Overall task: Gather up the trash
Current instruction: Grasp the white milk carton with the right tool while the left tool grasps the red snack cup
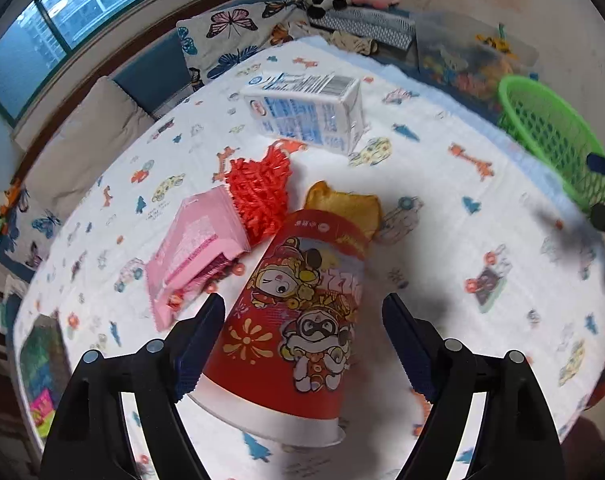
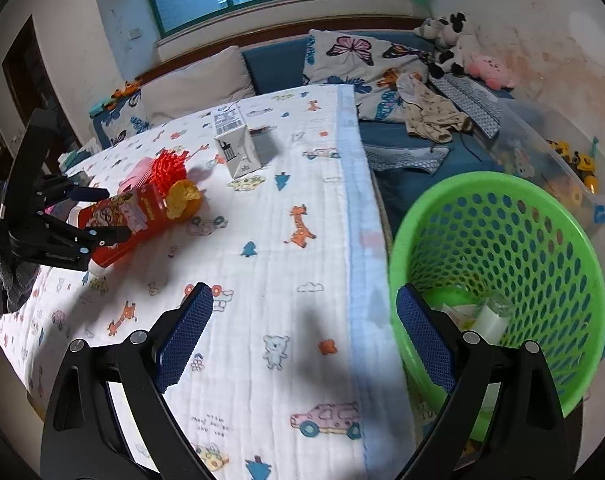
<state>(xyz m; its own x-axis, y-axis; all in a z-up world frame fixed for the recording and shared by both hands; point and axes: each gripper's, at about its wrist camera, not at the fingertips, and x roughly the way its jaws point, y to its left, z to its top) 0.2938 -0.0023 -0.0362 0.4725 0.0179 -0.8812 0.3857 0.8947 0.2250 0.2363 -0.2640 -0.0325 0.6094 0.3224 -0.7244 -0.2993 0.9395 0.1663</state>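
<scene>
Left tongs (image 1: 303, 312) stand apart around a red cup (image 1: 298, 320) lying on its side on the table (image 1: 442, 240); whether the pads touch it is unclear. Just beyond the cup lie a yellow scrap (image 1: 342, 204), red shreds (image 1: 262, 192) and a pink packet (image 1: 198, 244), then a milk carton (image 1: 306, 112). Right tongs (image 2: 304, 312) hang apart and empty over the table edge, beside a green basket (image 2: 502, 264) with some trash inside.
</scene>
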